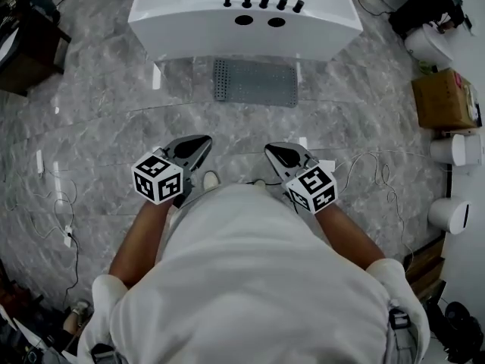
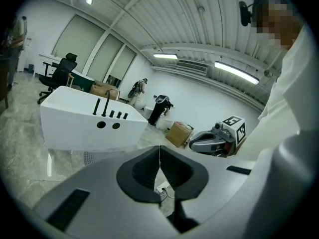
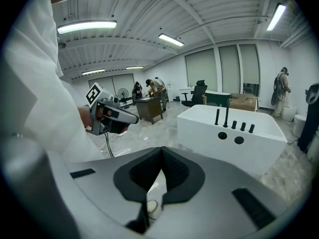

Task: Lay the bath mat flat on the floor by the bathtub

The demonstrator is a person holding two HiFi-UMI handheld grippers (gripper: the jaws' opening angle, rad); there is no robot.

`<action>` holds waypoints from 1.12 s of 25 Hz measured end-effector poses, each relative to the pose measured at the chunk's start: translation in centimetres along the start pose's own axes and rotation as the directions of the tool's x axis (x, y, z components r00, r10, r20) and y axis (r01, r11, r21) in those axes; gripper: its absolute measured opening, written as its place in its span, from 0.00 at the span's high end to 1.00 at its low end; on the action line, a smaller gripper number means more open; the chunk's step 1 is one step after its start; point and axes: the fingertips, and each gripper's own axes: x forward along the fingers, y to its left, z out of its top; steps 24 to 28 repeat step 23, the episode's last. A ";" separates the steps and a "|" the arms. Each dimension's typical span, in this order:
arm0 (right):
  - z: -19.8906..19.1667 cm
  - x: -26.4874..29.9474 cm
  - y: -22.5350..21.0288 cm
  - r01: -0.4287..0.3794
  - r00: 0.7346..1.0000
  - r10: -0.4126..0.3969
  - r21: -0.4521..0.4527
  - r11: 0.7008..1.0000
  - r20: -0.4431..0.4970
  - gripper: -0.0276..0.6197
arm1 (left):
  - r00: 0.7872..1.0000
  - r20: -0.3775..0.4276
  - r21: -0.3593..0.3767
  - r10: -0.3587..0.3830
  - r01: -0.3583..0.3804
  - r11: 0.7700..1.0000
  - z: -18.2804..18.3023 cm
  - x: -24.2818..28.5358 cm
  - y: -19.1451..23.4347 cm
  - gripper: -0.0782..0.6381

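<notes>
A grey studded bath mat (image 1: 255, 82) lies flat on the marble floor right in front of the white bathtub (image 1: 244, 15). Both grippers are held close to the person's body, well back from the mat. My left gripper (image 1: 203, 144) is shut with nothing in it; its jaws meet at the tips (image 2: 159, 148). My right gripper (image 1: 270, 152) is also shut and empty, tips together (image 3: 161, 149). The bathtub (image 2: 89, 123) shows in the left gripper view, with a sliver of the mat (image 2: 88, 158) at its foot. The right gripper view shows the bathtub (image 3: 229, 133) too.
A cardboard box (image 1: 445, 98) and white toilets (image 1: 455, 150) line the right side. A dark table (image 1: 23, 48) stands at the left. Cables (image 1: 64, 226) run over the floor near a white power strip (image 1: 324, 165). Other people stand in the background.
</notes>
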 end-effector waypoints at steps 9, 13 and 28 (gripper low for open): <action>1.5 5.2 4.3 0.021 1.000 -0.021 0.009 1.000 -0.018 0.95 | 1.000 -0.023 -0.016 -0.016 0.015 1.000 -1.5 -5.0 5.1 0.87; 1.6 6.4 5.5 0.020 0.999 -0.019 0.011 1.000 -0.038 0.95 | 0.999 -0.039 -0.017 -0.038 0.037 0.999 -2.1 -5.6 6.3 0.87; 3.6 7.2 4.7 0.059 0.996 -0.061 -0.030 0.998 -0.066 0.95 | 0.993 -0.043 -0.024 -0.108 0.107 0.994 -1.7 -4.6 7.7 0.87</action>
